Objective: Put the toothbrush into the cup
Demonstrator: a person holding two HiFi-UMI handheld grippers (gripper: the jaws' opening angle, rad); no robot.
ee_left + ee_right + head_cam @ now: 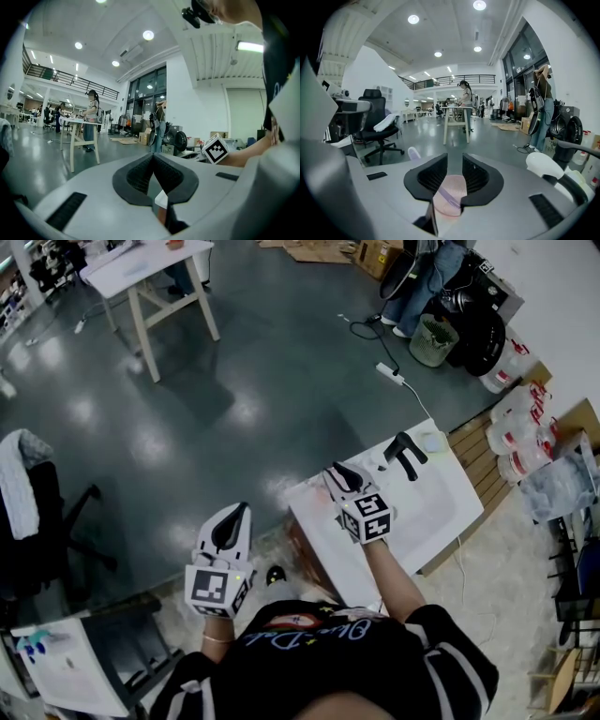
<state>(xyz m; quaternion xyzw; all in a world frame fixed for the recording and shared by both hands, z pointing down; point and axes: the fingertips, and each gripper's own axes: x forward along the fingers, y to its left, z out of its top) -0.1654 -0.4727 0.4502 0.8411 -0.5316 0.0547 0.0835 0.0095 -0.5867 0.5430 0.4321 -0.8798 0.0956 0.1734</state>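
A pink cup sits right under my right gripper, seen through the gap between its jaws. A purple toothbrush handle slants across the inside of the cup, and its pale head sticks up past the left jaw. The jaws stand a little apart with nothing pressed between them. In the head view the right gripper hovers over the near left part of a white table and hides the cup. My left gripper hangs over the floor left of the table, its jaws closed together.
A black faucet-like fixture and a small white object stand at the table's far end. A wooden pallet and bags lie to the right. An office chair is at the left and a trestle table far back. A person stands at it.
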